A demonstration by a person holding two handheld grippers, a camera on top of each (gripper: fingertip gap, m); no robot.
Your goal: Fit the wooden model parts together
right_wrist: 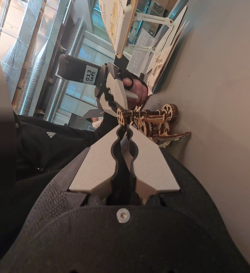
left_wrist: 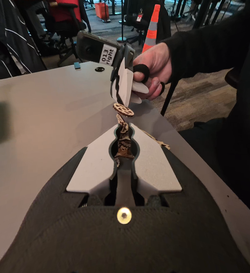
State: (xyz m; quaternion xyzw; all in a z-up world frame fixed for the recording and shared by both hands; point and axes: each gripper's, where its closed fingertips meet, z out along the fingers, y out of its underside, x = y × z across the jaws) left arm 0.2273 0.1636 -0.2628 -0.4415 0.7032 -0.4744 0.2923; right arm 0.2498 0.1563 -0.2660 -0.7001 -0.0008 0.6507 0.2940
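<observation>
- The step in hand looks like seating the wheel (left_wrist: 123,110) on the end of the model (right_wrist: 149,125)'s axle (right_wrist: 137,113), so the push should run straight along that axle, without twist.
- The left gripper (left_wrist: 124,125) is narrowed on the model's frame; wooden parts fill the gap between its fingers, right up to the tips. A firm, steady hold there gives the other side something to press against.
- The right gripper (right_wrist: 123,127) is pinched nearly closed at the tips on the wheel's rim, or so it seems; the contact itself is hard to make out in its own view.
- From the left gripper, the wheel sits just beyond the fingertips and a little above, lying almost flat, with the right gripper coming down onto it from ahead.
- From the right gripper, the wheel is at the fingertips; the rest of the model stretches ahead and to the right, its far wheels near the table (right_wrist: 225,103).
- Thin laser-cut wood probably snaps under side load, so pressure should be light and even.
</observation>
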